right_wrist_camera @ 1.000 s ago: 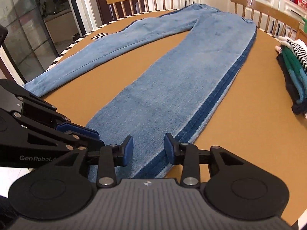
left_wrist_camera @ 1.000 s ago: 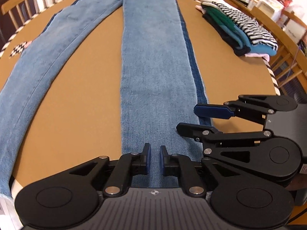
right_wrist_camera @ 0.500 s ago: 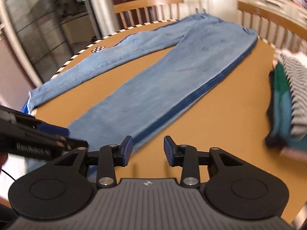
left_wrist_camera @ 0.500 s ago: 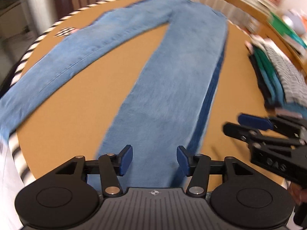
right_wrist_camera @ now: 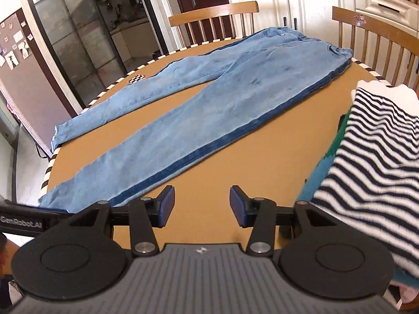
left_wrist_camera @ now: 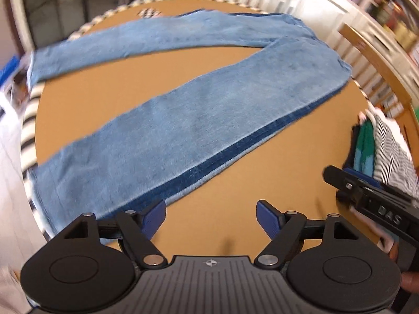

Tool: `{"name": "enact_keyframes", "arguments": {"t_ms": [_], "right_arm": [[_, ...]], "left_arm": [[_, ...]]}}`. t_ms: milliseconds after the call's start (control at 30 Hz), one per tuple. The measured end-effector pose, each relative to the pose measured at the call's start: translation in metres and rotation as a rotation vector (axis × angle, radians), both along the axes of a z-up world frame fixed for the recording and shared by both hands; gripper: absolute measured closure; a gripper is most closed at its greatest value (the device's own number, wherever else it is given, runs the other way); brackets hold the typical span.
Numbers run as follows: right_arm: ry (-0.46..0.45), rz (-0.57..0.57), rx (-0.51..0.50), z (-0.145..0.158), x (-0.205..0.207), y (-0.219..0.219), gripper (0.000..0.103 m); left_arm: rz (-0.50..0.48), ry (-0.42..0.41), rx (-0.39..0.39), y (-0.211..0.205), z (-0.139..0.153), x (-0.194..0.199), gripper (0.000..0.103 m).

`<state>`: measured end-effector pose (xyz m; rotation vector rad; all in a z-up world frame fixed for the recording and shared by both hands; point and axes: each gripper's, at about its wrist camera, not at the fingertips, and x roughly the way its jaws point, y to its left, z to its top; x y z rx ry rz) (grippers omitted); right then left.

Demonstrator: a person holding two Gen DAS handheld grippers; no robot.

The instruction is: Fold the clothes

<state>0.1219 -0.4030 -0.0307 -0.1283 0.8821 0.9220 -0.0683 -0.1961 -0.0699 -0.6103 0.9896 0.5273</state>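
Both grippers have left the hem of the light-blue denim jeans (left_wrist_camera: 199, 120), which they flanked a second ago, and now sit above bare table beside the near leg. Left gripper (left_wrist_camera: 210, 218): jaws opening, spread wide, nothing between the blue pads. Right gripper (right_wrist_camera: 201, 205): jaws opening, also empty. The jeans lie flat on the round brown table (right_wrist_camera: 262, 157), legs spread in a V, the near leg showing a dark-blue side stripe, the waistband at the far edge near two wooden chairs (right_wrist_camera: 214, 21). A stack of folded clothes topped by a navy-and-white striped knit (right_wrist_camera: 366, 162) rests at the table's right side, just beside the right gripper.
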Motion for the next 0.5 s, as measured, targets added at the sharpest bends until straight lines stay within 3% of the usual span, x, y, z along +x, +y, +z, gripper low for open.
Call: {"name": "enact_keyframes", "arguments": {"t_ms": [67, 200, 333, 400, 500], "right_arm": [[-0.013, 0.025, 0.013, 0.007, 0.006, -0.002, 0.048], [-0.044, -0.001, 0.022, 0.021, 0.036, -0.001, 0.047], [-0.011, -0.040, 0.081, 0.039, 0.094, -0.001, 0.044], [-0.027, -0.037, 0.081, 0.044, 0.129, 0.002, 0.041], [0.022, -0.062, 0.101, 0.040, 0.193, 0.004, 0.041]], "left_arm": [[0.042, -0.021, -0.034, 0.005, -0.006, 0.002, 0.025], [0.088, -0.021, -0.081, 0.008, -0.014, 0.008, 0.025], [0.178, -0.042, -0.104, 0.010, -0.012, 0.010, 0.025], [0.250, -0.055, -0.113, 0.012, -0.013, 0.012, 0.025], [0.439, -0.121, -0.199, 0.015, -0.021, 0.011, 0.025]]}}
